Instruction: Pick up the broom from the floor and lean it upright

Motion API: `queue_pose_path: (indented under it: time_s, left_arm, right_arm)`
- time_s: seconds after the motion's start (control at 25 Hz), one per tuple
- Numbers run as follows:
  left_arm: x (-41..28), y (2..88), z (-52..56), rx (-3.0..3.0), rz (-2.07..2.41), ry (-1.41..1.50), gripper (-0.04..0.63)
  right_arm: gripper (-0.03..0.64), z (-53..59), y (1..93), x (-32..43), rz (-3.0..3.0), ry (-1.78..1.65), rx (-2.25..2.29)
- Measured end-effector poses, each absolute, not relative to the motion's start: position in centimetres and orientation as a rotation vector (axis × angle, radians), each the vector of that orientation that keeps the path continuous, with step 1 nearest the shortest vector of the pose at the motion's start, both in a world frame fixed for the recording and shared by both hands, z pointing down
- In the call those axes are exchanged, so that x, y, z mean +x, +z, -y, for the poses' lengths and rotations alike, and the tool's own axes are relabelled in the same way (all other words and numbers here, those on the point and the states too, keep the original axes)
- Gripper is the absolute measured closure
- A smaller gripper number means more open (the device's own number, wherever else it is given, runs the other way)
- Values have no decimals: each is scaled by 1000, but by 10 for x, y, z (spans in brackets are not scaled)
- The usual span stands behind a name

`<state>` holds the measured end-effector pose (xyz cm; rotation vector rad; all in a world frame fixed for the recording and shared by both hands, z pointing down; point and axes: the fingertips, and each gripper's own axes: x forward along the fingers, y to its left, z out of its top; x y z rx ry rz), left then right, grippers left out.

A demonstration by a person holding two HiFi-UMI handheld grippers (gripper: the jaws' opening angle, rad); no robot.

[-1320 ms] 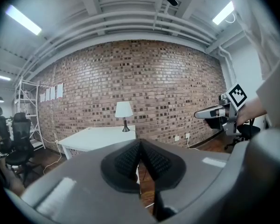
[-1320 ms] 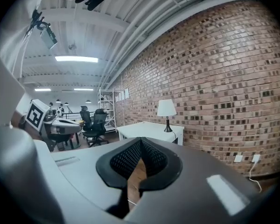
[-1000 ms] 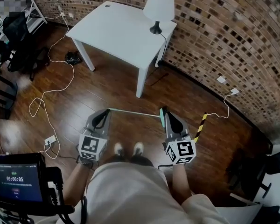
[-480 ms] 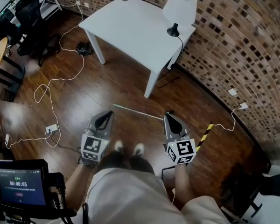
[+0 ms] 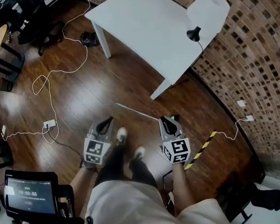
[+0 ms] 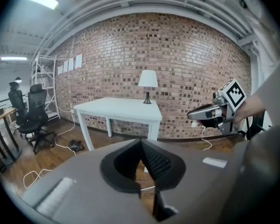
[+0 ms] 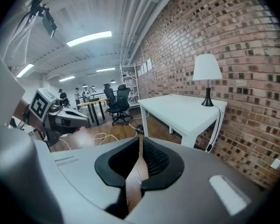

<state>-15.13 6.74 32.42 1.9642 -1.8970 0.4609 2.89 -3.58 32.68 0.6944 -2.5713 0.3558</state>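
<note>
- The broom [image 5: 137,112] lies flat on the wooden floor [image 5: 84,94] in front of the white desk [image 5: 144,27]. Its thin pale handle runs from ahead of the left gripper [image 5: 107,121] across to the tip of the right gripper [image 5: 164,120].
- The left gripper hangs over the floor beside the person's shoe [image 5: 122,134], its jaws clenched together and empty.
- The right gripper is near the broom's dark head end. Its jaws have just been opening to a narrow slit, with nothing between them.
- A lamp [image 5: 207,10] stands on the desk by the brick wall [image 5: 252,55].
</note>
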Motion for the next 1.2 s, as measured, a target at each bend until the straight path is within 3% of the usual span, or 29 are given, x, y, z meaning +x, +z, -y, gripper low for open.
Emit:
queue_pose_path:
  time_s: [0.52, 1.2]
  left_arm:
    - [-235, 502, -15, 1786, 1865, 446, 594]
    - [-246, 756, -51, 1647, 1622, 596, 594]
  right_arm:
    - [524, 98, 561, -59, 2332, 379, 516]
    - [520, 77, 850, -98, 2091, 381, 223]
